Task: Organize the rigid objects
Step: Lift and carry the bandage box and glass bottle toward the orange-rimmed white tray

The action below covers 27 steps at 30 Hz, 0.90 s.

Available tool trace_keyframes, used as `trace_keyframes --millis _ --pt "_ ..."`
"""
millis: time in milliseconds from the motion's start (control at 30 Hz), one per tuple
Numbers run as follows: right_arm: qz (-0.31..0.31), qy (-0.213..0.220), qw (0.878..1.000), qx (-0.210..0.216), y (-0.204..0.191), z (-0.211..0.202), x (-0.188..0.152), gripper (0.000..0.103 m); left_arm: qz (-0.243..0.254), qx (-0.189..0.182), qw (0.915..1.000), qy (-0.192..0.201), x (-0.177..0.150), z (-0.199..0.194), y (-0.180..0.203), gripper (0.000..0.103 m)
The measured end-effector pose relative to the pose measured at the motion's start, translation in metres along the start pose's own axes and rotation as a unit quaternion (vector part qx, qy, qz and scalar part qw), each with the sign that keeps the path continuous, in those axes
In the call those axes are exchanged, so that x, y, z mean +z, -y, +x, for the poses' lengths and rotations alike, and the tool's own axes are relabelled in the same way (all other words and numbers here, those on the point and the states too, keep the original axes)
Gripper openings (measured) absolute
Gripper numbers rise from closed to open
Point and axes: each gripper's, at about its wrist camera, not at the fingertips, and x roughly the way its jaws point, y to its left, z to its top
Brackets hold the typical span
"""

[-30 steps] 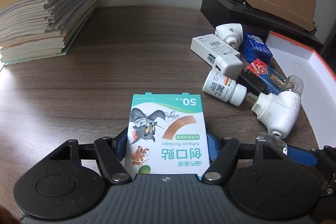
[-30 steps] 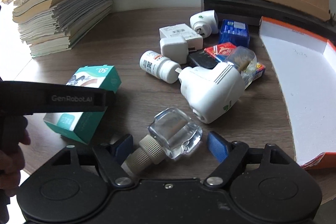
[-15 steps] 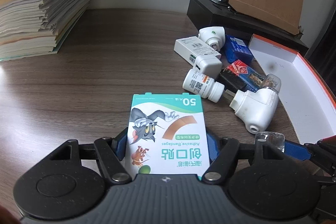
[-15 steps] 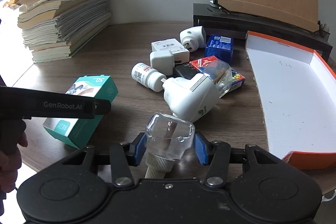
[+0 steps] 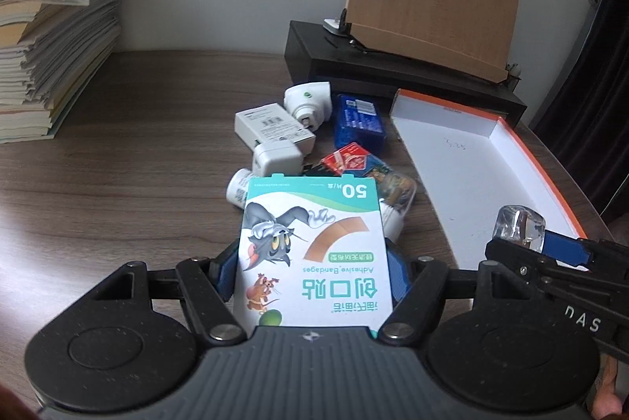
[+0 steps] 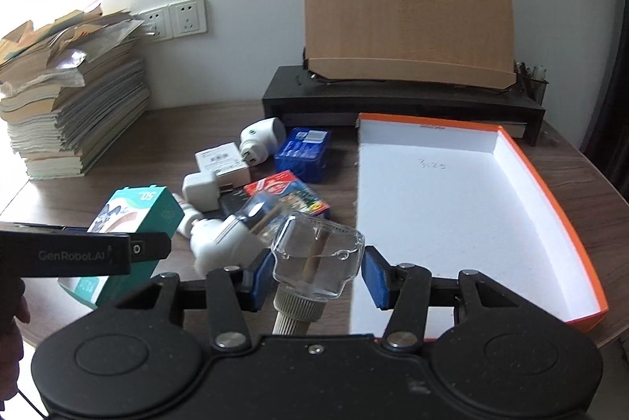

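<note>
Left gripper [image 5: 312, 276] clamps "Adhesive Bandages" box [image 5: 314, 255] marked "50", right gripper [image 6: 316, 272] grips clear bottle [image 6: 316, 258] beside orange-rimmed white tray [image 6: 550, 184], nothing in it

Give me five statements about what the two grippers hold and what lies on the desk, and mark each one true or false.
1. The left gripper holds a bandage box. True.
2. The right gripper is empty. False: its pads are closed on a clear glass bottle with a ribbed cap.
3. The orange-rimmed tray already has several items in it. False: its white inside shows only a small handwritten mark.
4. A blue packet lies on the desk beside a white plug-in device. True.
5. The stack of books stands inside the tray. False: it stands on the desk at the far left, apart from the tray.
</note>
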Motion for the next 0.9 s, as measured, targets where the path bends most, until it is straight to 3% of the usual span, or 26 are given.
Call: trace_keyframes --millis 433,667,900 --pt "0.012 0.028 0.999 -0.032 0.118 -0.005 0.039 0.060 -0.008 -0.033 0.9993 0.012 0.038 0.037 0.114 0.071" --pt "-0.002 0.041 0.999 -0.007 0.169 0.004 0.064 0.060 -0.007 -0.014 0.9994 0.032 0.064 0.061 0.157 0.071" --pt "-0.002 0.047 0.999 0.006 0.195 0.017 0.075 0.060 -0.016 0.004 0.9993 0.032 0.065 0.070 0.179 0.071"
